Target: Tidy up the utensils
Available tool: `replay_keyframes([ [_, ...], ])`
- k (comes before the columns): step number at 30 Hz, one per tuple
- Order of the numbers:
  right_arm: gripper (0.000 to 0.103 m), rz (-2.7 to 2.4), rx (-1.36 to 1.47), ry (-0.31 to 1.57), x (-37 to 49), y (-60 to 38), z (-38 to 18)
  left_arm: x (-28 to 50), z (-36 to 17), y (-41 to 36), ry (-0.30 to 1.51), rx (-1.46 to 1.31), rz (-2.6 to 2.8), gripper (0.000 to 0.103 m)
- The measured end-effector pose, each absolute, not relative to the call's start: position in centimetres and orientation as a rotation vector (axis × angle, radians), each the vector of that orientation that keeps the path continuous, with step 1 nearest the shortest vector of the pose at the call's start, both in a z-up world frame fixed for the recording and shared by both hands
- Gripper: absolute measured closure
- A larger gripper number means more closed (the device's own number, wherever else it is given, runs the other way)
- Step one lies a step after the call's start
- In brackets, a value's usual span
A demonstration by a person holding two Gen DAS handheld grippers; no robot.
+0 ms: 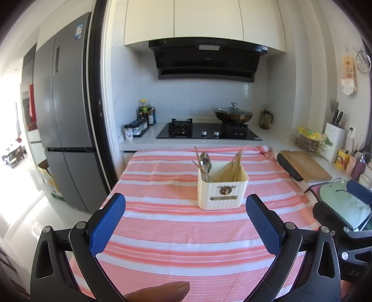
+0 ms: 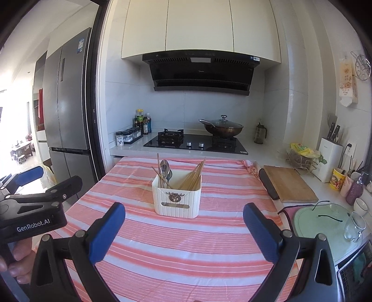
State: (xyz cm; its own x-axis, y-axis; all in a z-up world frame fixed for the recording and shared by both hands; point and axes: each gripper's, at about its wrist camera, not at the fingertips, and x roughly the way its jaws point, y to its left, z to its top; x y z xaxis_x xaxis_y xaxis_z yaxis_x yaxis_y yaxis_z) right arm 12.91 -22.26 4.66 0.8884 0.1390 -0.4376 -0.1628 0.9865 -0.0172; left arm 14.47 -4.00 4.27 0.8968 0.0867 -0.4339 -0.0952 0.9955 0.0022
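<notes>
Kitchen. Grey fridge (image 1: 62,109) far left, cream wall cabinets (image 1: 204,21) overhead, black range hood (image 1: 207,60) under them. Below the hood, a black gas hob (image 1: 208,132) set in the white counter (image 2: 262,153); a lidded wok (image 2: 220,127) sits on its right burner. Sauce bottles (image 2: 141,124) and spice jars (image 2: 129,136) crowd the counter's left corner.

Nearer, the table under a pink-and-white striped cloth (image 1: 176,241). The cloth is bare except for one item. Right of the table: wooden cutting board (image 2: 289,183), knife block (image 2: 330,162), a pale green glass lid (image 2: 323,220) lying flat.

The utensil holder (image 2: 176,199), cream, ribbed, two compartments, stands upright past mid-table, ahead of both my grippers and well apart from them. Left compartment holds metal spoons (image 2: 165,172) with a few chopsticks; right compartment holds a leaning bundle of wooden chopsticks (image 2: 193,177).

My left gripper (image 1: 186,206): blue-padded fingers (image 1: 107,225) spread wide, nothing between them, hovering over the near cloth. My right gripper (image 2: 183,216): the same, fingers (image 2: 261,232) released and empty. Each shows at the edge of the other's view, side by side. My fingertip (image 1: 162,290) intrudes at the bottom of the left view.
</notes>
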Motion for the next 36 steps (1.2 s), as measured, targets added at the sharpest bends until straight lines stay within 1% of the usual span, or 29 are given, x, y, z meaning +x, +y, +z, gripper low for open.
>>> replay_keyframes([
  [36,0.0,0.149,-0.031,0.474,12.3,-22.8,3.9,15.2,3.0,-4.3,0.504,-0.015,0.096,0.0],
])
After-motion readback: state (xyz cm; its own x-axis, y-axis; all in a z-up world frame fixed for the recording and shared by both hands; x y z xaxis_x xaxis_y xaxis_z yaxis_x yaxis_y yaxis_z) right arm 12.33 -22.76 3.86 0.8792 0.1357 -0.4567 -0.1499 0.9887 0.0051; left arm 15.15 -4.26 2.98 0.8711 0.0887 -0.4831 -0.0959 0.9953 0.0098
